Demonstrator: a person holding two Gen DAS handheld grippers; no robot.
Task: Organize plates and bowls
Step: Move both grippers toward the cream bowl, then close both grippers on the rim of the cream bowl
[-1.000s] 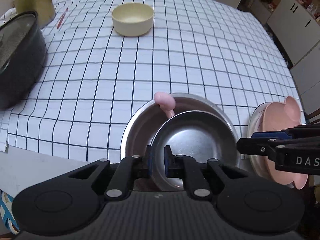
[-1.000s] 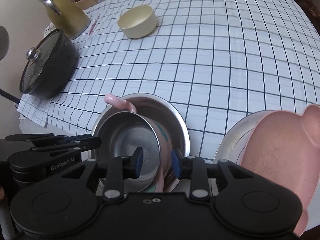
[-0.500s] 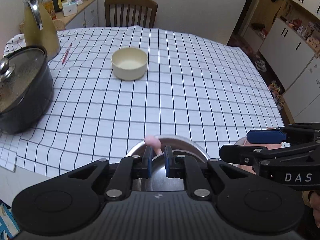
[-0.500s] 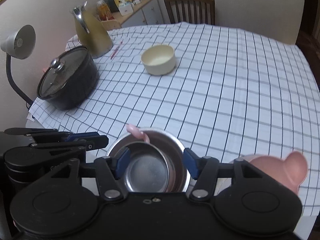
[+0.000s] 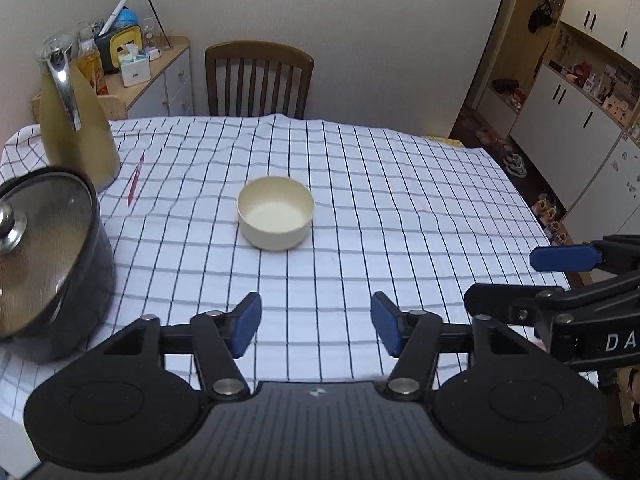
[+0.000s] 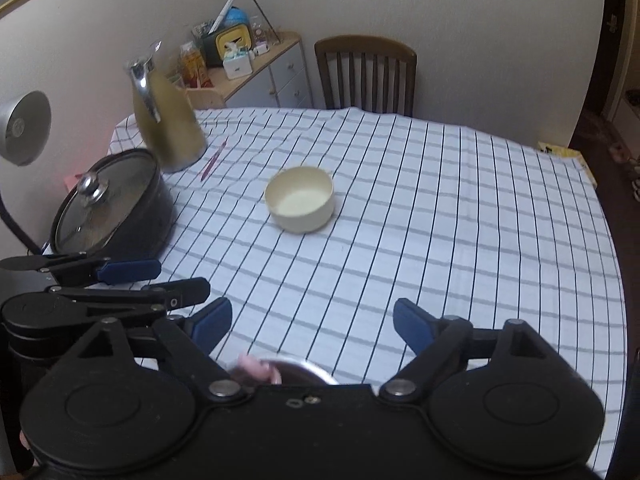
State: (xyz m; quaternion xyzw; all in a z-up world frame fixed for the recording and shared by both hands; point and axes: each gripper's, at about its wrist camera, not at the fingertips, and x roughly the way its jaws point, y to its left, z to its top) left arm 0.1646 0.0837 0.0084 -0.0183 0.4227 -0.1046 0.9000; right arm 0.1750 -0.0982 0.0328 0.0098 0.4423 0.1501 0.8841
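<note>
Both jaws have just been opening and hold nothing: the left hand-held gripper (image 5: 316, 326) stands fairly wide over bare checked cloth, and the right hand-held gripper (image 6: 312, 326) stands wider still. A cream bowl (image 5: 276, 213) sits upright and alone near the middle of the surface (image 5: 420, 208), well apart from both. Close under the right one, a steel bowl's rim (image 6: 310, 369) peeks out with something pink (image 6: 256, 368) against it (mostly hidden). A lidded dark pot (image 6: 114, 210) stands at the left edge.

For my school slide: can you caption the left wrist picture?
Open left claw faces a cream bowl on the checked tablecloth.
</note>
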